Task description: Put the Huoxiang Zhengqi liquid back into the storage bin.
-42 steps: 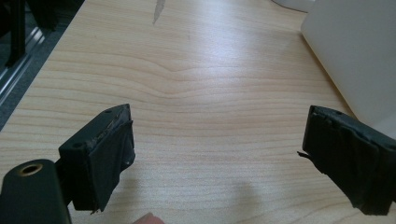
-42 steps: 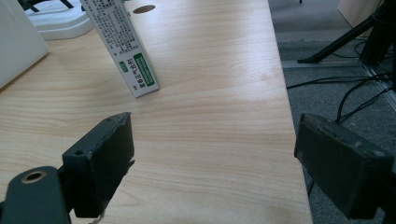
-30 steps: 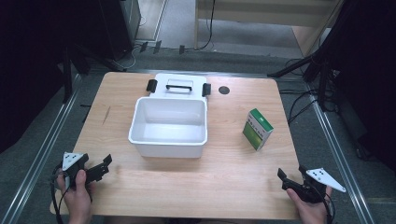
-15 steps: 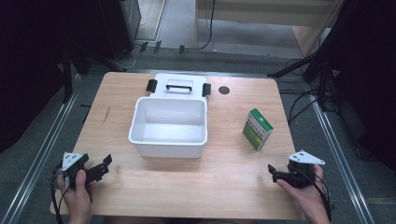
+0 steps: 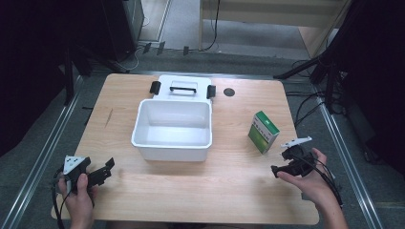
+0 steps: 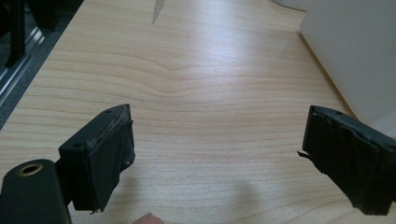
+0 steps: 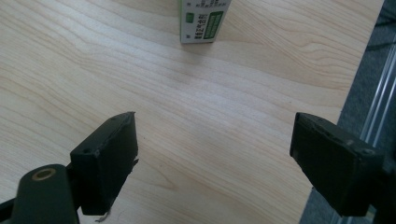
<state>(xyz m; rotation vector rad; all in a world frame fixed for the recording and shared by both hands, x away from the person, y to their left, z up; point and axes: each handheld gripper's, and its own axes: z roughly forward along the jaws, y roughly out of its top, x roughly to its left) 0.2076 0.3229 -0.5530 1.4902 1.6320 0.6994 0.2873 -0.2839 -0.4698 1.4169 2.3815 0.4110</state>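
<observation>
The right gripper (image 5: 279,168), jaws spread and empty, hovers near the green box (image 5: 263,132), which stands upright right of the white tub (image 5: 173,129). A careless nudge could topple it (tall and narrow). The left gripper (image 5: 106,168) rests open.

Grippers: two, left gripper (image 5: 107,168) and right gripper (image 5: 277,170)
Bins: one white bin (image 5: 173,148)
Lids: one lid (image 5: 183,82)
Boxes: one green box (image 5: 264,131)
Tables: one table (image 5: 229,186)

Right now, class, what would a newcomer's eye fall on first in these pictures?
The white tub at the middle of the wooden table, its lid lying just behind it. Then the green and white box standing to its right, near the open right gripper.
</observation>
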